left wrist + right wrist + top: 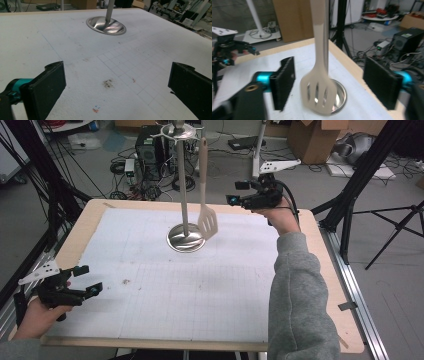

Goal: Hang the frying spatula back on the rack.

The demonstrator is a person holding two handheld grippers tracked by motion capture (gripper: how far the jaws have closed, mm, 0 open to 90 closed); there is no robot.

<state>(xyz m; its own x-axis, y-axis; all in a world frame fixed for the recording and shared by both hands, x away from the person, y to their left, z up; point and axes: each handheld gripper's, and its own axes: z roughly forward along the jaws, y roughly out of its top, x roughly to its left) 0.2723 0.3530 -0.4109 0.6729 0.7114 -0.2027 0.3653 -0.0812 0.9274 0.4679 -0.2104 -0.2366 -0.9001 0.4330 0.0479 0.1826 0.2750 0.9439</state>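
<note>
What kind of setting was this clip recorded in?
Most likely a lab or workshop set up for recording, not a kitchen. A computer tower and loose cables sit on the bare floor, cardboard boxes stand behind, and black tripod legs flank the paper-covered table.

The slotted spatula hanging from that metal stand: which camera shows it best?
The right gripper view: the spatula hangs close between the open jaws, slots plain. The high view shows the whole spatula on the stand, smaller. The left gripper view shows the stand's base.
</note>
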